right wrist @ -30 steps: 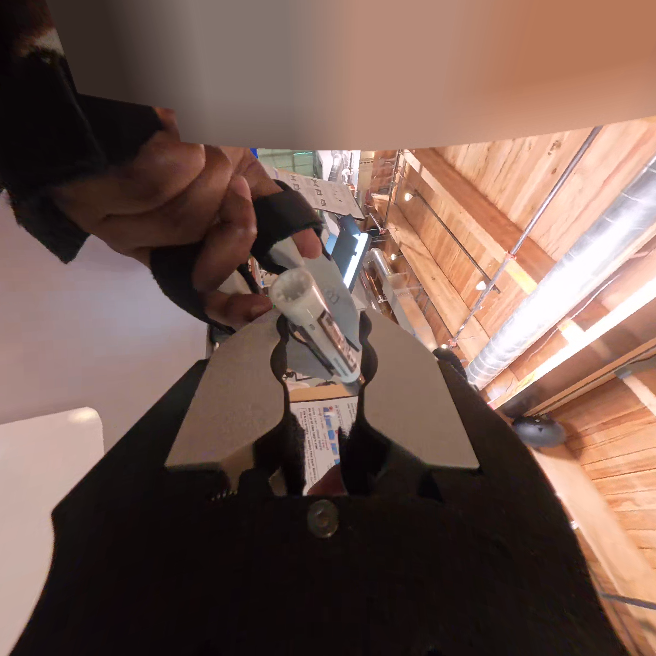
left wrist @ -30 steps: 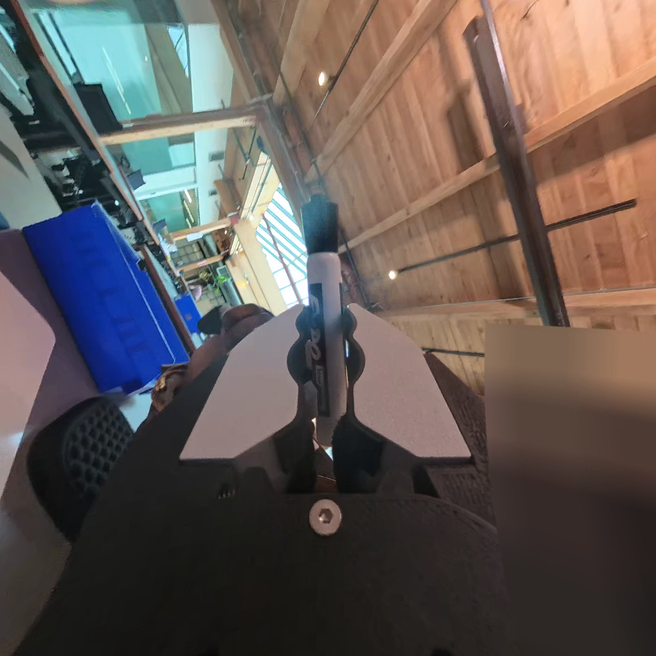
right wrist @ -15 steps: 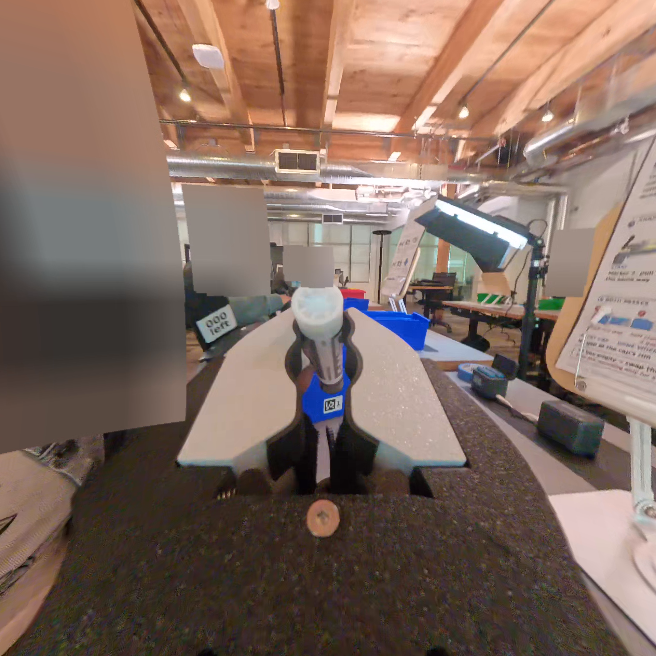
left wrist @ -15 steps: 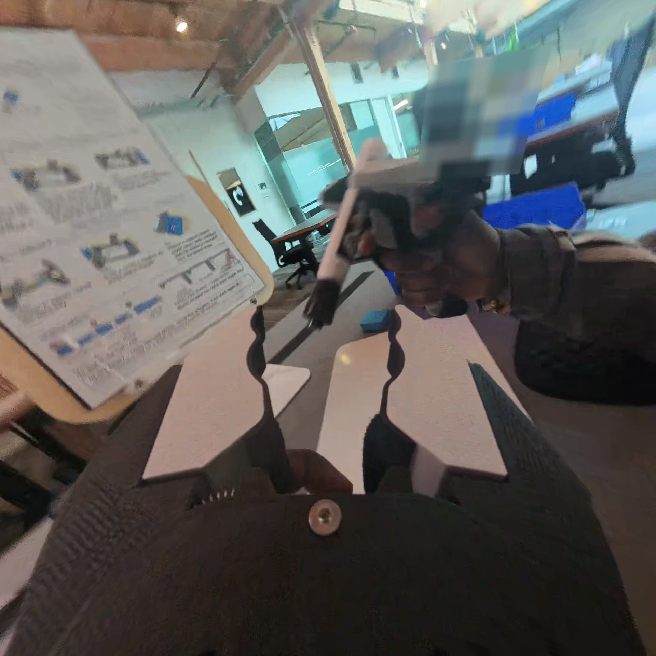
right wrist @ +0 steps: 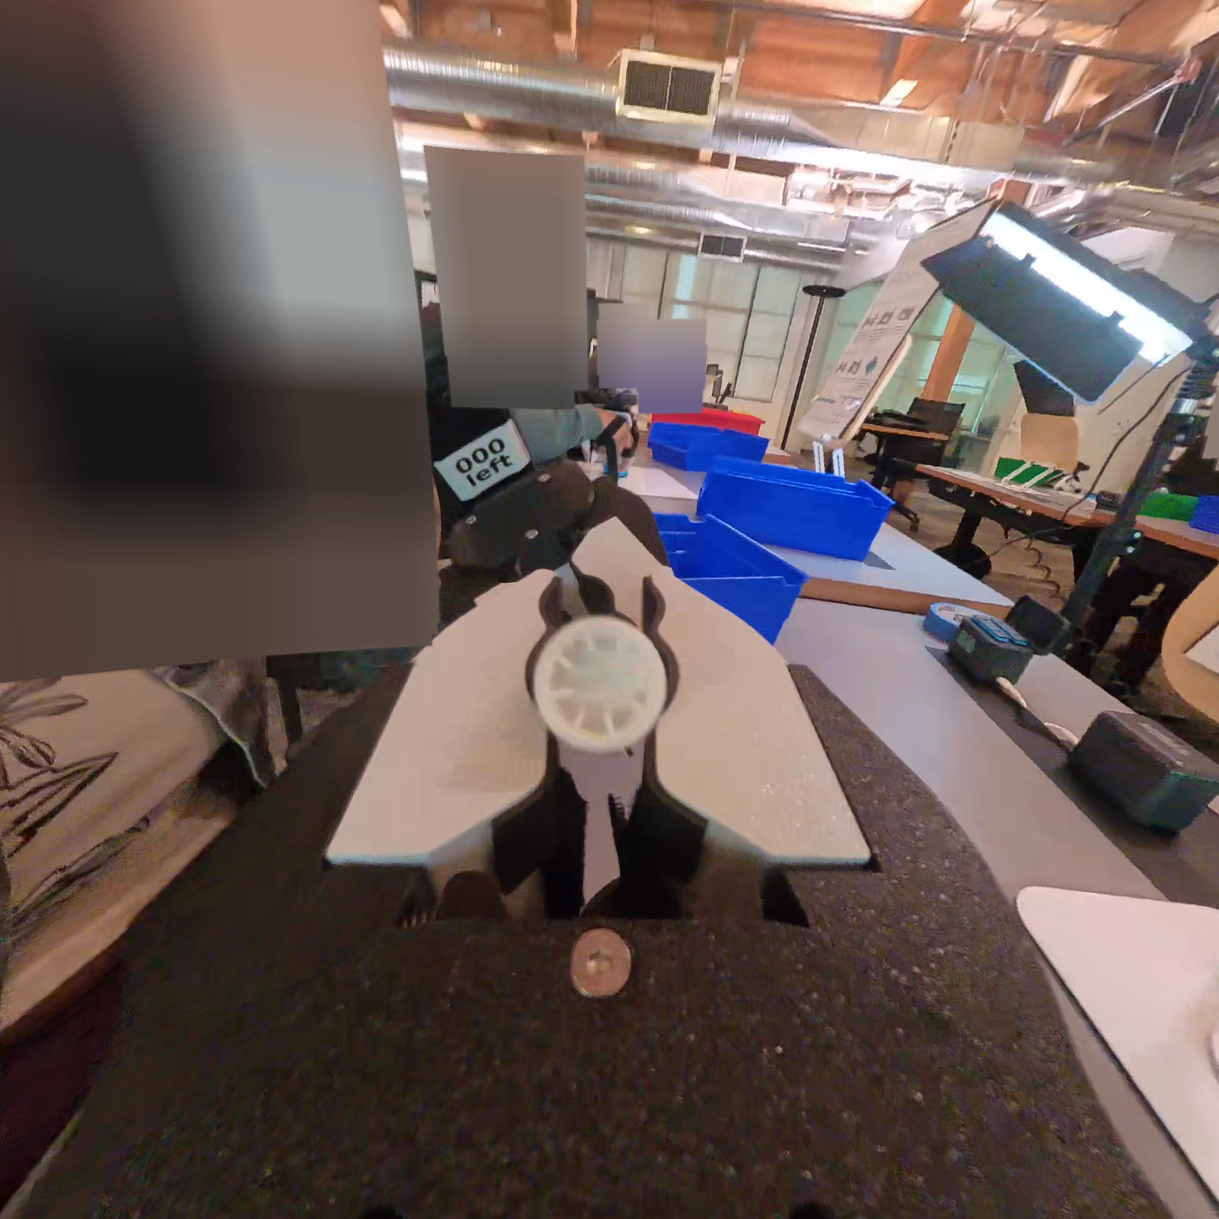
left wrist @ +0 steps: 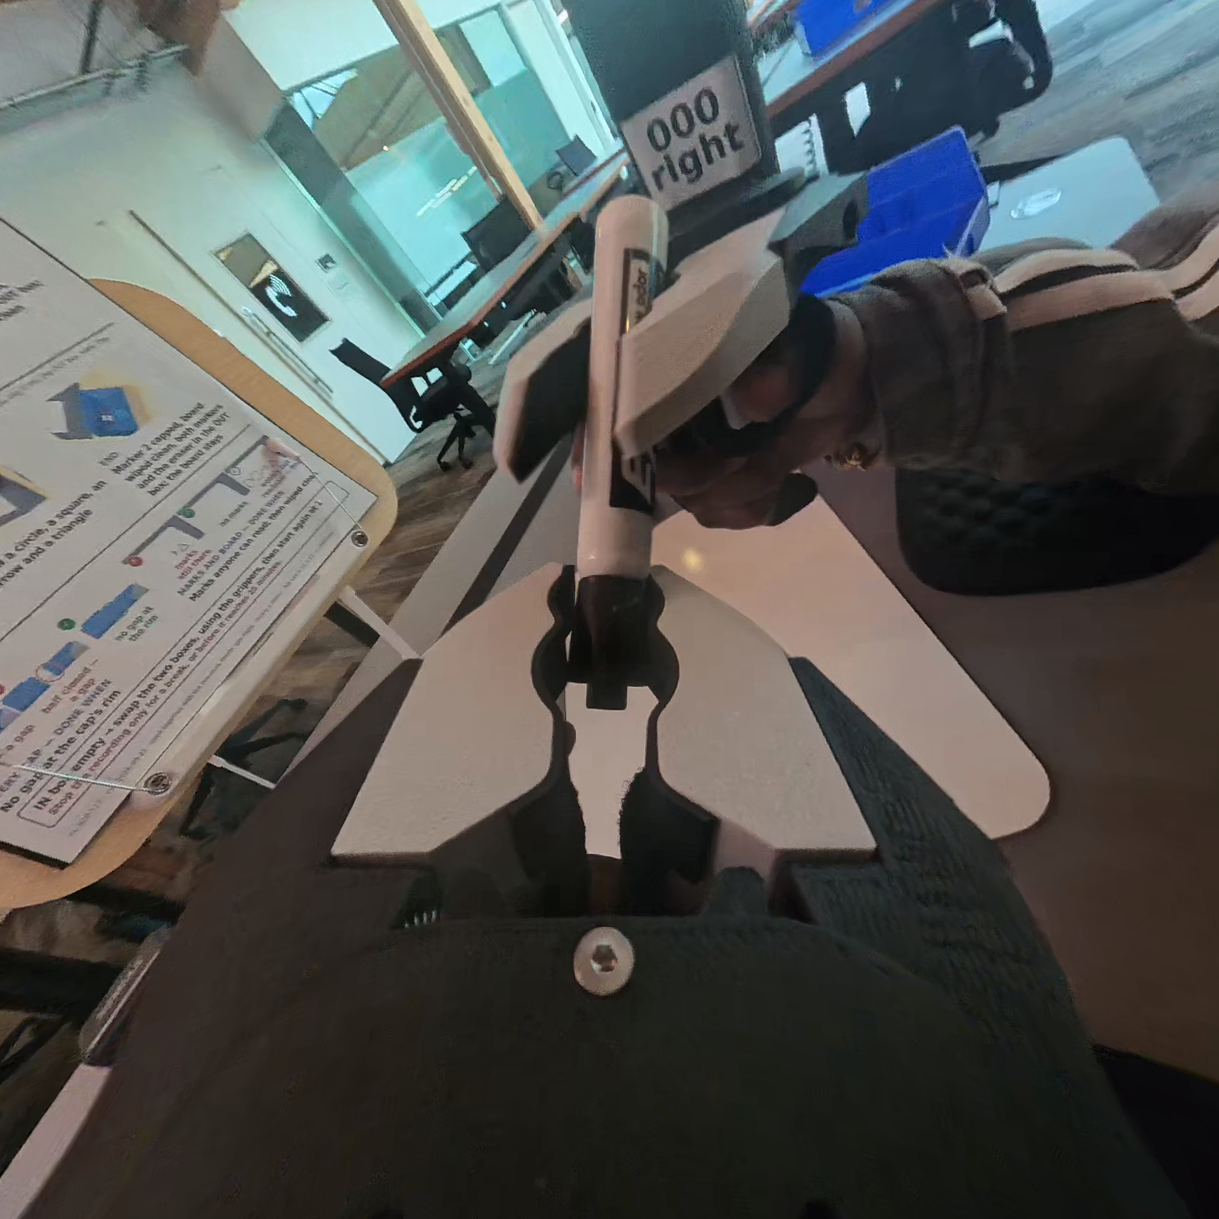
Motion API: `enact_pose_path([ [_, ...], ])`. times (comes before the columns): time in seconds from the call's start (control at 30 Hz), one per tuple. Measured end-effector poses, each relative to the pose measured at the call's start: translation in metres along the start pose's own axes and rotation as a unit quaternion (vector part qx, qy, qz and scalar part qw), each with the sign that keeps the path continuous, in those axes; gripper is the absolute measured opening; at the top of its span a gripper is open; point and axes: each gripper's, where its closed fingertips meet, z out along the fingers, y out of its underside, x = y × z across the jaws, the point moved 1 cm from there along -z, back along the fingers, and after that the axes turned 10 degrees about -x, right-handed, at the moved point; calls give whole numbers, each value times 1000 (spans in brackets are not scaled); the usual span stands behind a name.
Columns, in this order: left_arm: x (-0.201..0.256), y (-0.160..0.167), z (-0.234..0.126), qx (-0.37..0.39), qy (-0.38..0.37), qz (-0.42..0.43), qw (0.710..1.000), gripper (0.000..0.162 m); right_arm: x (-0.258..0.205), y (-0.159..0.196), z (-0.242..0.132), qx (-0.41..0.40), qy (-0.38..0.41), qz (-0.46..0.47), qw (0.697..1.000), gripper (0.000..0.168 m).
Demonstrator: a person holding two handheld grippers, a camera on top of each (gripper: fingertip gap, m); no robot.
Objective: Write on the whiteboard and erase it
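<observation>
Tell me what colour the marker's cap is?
Black. The cap on the marker shows best in the left wrist view.

Grey bench (right wrist: 877, 666) carries white whiteboard (left wrist: 857, 692) flat on top, blue bins (right wrist: 788, 504), blue tape roll (right wrist: 940, 617), dark boxes (right wrist: 1141, 778) near right edge.

Both views are evenly bright, lit from overhead, with a tilted light panel (right wrist: 1082, 297) glowing at the right wrist view's upper right and cool daylight behind the glass partitions (left wrist: 422, 165) in the left wrist view. A small glare spot sits on the pale whiteboard (left wrist: 857, 659). The marker's end (right wrist: 597, 683) is soft, out of focus, and wide-angle bending curves the edges.
</observation>
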Motion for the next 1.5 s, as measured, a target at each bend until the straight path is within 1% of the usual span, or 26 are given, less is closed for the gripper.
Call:
enact_pose_path([
  [0.03,1,2,1,-10,-1,11,1000,19,-2,0,1,0,1,-12,1000,20],
  [0.17,0,3,0,-3,10,-5,1000,19,0,4,2,-24,14,-22,999,20],
  [0.3,4,10,2,-22,19,0,1000,19,0,11,3,-46,20,-34,998,20],
  [0.4,5,12,1,-19,33,-6,999,19,-1,16,5,-65,24,-45,997,20],
  [0.5,2,10,1,-5,12,-2,1000,19,-2,12,5,-74,40,-69,994,19],
  [0.53,5,11,1,-4,19,-5,1000,19,-4,13,5,-79,37,-72,994,19],
  [0.6,19,11,1,0,82,-45,996,18,-12,14,5,-92,20,-91,991,19],
  [0.63,28,8,-2,13,141,-83,986,19,-18,12,5,-94,8,-105,990,18],
  [0.67,36,2,-9,33,212,-138,967,19,-22,9,5,-92,3,-116,989,18],
  [0.7,31,-3,-14,57,232,-178,955,18,-22,6,6,-89,15,-118,989,18],
  [0.73,24,0,-12,54,181,-144,972,19,-17,5,7,-91,30,-111,989,18],
  [0.77,11,5,-8,30,65,-58,996,18,-12,5,7,-91,43,-97,990,19],
  [0.8,-2,8,-7,-2,-64,53,997,18,-7,4,5,-81,49,-81,992,19],
  [0.83,-7,6,-7,-17,-151,139,979,18,-6,3,3,-74,47,-69,994,19],
  [0.87,-6,6,-6,-12,-163,137,977,18,-5,3,1,-79,46,-61,994,19],
  [0.9,1,13,0,-20,-98,62,993,17,-4,2,-2,-79,57,-67,993,19],
  [0.93,11,37,5,-74,13,-43,996,17,-4,-14,-16,-27,75,-82,993,20],
  [0.97,33,61,-1,-112,176,-159,965,18,-8,-45,-49,67,78,-92,990,19],
  [1.0,25,68,-6,-70,210,-277,935,18,-9,-70,-87,142,95,-92,981,19],
  [1.03,5,75,-8,-32,151,-311,938,17,-5,-78,-112,162,127,-91,974,19],
  [1.07,-3,80,-9,-32,107,-291,950,18,5,-72,-119,134,157,-77,975,19],
  [1.13,-16,75,0,-40,28,-235,971,19,27,-42,-105,58,189,-26,980,19],
  [1.2,-11,85,18,-108,33,-201,973,19,42,-19,-90,33,192,29,980,20],
  [1.3,3,115,35,-178,59,-206,960,19,57,8,-80,-26,220,68,973,19],
  [1.4,20,138,36,-209,85,-223,948,19,60,36,-67,-104,227,102,963,20],
  [1.5,22,155,37,-236,99,-233,938,19,58,78,-47,-194,218,140,946,20],
])
